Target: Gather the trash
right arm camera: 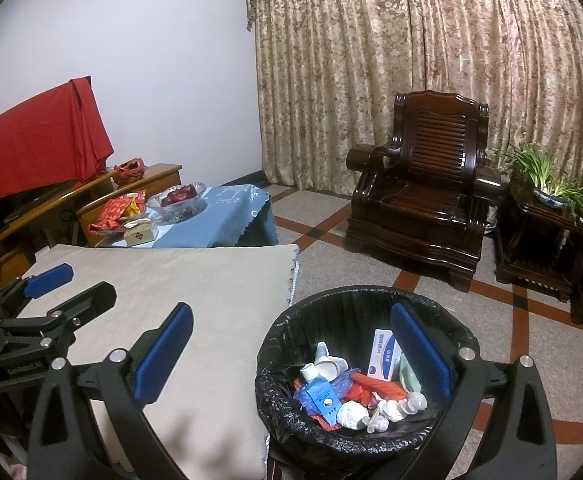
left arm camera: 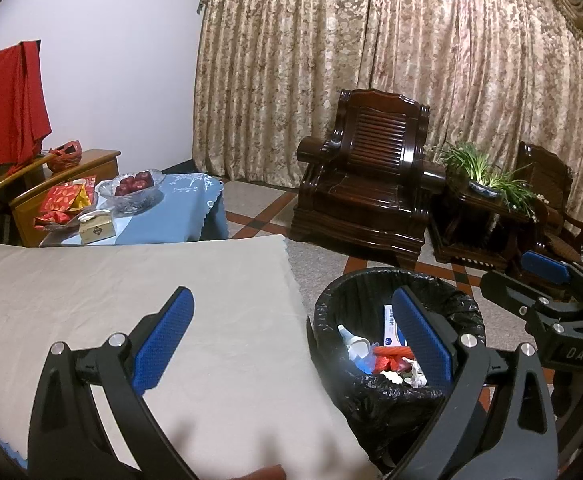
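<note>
- As the beige-covered tabletop [right arm camera: 179, 280] at the lower left of both views shows no litter that I can see, I judge the collecting close to finished, with the drop step over or about over.
- The trash [right arm camera: 355, 392] lies heaped in the black-lined bin [right arm camera: 371, 300] at the lower centre of the right wrist view: a blue bottle, a white box, crumpled tissues, red wrappers.
- My right claw [right arm camera: 291, 360] is spread wide and holds nothing; one pad sits over the tabletop edge, the other over the bin mouth.
- My left claw [left arm camera: 291, 340] is released just as wide, empty, one pad above the cloth and one above the bin.
- Neither claw touches anything that I can make out.
- Next, I think, comes a look around for remaining scraps; the blue-clothed side table [right arm camera: 227, 216] at middle left carries red packets and a fruit bowl, which seem like keepers, not rubbish.
</note>
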The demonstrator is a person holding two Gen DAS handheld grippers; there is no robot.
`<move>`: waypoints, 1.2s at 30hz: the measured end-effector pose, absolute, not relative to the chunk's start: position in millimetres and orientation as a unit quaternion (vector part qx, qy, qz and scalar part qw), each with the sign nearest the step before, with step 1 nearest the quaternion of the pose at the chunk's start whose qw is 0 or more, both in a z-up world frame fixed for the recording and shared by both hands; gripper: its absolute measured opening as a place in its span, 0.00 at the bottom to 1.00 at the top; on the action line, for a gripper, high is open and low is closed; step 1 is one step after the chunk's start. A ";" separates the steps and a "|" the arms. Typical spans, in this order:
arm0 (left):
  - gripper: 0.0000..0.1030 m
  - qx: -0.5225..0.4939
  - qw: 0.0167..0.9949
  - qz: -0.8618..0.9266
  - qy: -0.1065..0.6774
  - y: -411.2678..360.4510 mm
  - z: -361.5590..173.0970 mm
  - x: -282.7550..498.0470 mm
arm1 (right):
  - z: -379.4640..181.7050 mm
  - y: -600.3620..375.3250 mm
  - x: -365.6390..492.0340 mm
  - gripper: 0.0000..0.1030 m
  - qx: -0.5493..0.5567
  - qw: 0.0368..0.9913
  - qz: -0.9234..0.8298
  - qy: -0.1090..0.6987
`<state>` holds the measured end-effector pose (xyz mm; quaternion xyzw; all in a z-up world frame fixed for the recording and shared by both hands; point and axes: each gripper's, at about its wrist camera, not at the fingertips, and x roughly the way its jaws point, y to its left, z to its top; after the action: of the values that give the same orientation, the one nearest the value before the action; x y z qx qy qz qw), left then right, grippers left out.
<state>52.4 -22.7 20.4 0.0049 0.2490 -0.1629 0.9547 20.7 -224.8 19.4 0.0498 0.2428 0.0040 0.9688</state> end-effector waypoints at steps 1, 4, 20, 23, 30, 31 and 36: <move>0.94 0.005 0.955 -0.163 0.249 -22.4 20.5 52.5 | 19.1 -225.0 20.7 0.94 0.050 0.969 0.004 0.243; 0.94 0.005 0.955 -0.163 0.249 -21.8 21.1 52.6 | 19.0 -224.8 20.7 0.94 0.050 0.969 0.004 0.243; 0.94 0.005 0.955 -0.163 0.250 -22.1 22.2 53.0 | 21.4 -218.0 23.2 0.94 0.049 0.968 0.005 0.245; 0.94 0.006 0.955 -0.162 0.250 -22.0 22.6 53.0 | 21.1 -216.4 23.3 0.94 0.049 0.968 0.006 0.246; 0.94 0.006 0.954 -0.162 0.250 -22.2 23.2 53.1 | 21.3 -216.2 23.2 0.94 0.049 0.968 0.006 0.246; 0.94 0.006 0.954 -0.163 0.250 -21.5 23.6 53.2 | 21.5 -215.8 23.2 0.94 0.049 0.968 0.006 0.246; 0.94 0.006 0.954 -0.162 0.250 -22.8 23.7 53.0 | 22.0 -215.2 23.5 0.94 0.049 0.968 0.006 0.247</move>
<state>53.0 -22.8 23.7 0.0060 0.2504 -0.1624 0.9544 23.5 -215.2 22.0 0.0487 0.2469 0.0058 0.9678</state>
